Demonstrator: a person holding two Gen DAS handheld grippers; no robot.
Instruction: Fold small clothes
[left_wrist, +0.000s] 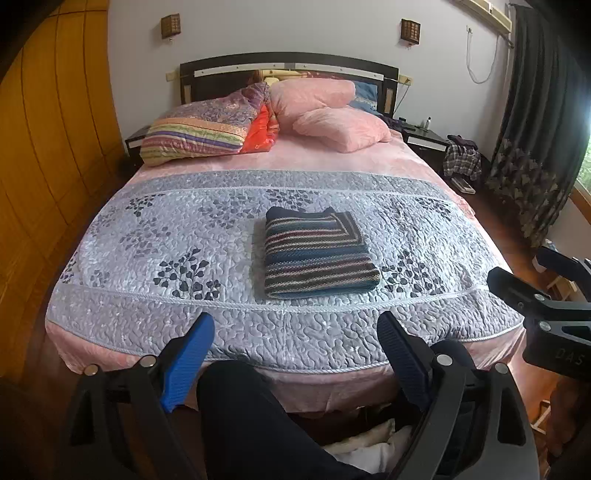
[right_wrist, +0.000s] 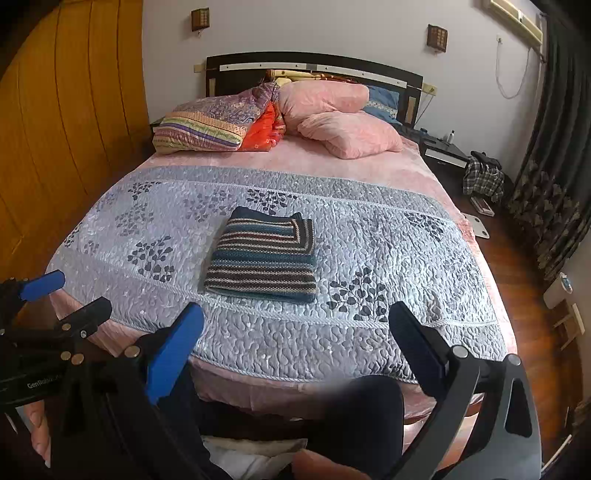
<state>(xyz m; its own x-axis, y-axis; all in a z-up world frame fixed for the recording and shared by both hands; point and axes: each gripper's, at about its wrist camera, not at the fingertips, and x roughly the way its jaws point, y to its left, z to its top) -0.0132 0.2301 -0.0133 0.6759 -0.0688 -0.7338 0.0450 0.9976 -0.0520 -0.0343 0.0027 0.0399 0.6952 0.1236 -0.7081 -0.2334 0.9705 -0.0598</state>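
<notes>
The bed filled both views, its grey quilted coverlet spread over the foot half, with pink pillows and a folded patterned blanket up by the headboard. On the coverlet, about midway across the bed and nearer its foot than its pillows, lay the striped knitted sweater, already squared into a tidy rectangle with one corner turned over on top. It looked soft and thick, light enough to lift but limp, so it would likely sag and come undone if raised by one edge; the surest hold seemed to be the doubled folded edge on the side toward the bed's foot, pinching through all layers, one tool at each corner. Both tools hung off the foot of the bed, well apart from the sweater. The left gripper stood spread wide and held nothing; the right gripper likewise gaped wide and empty.
</notes>
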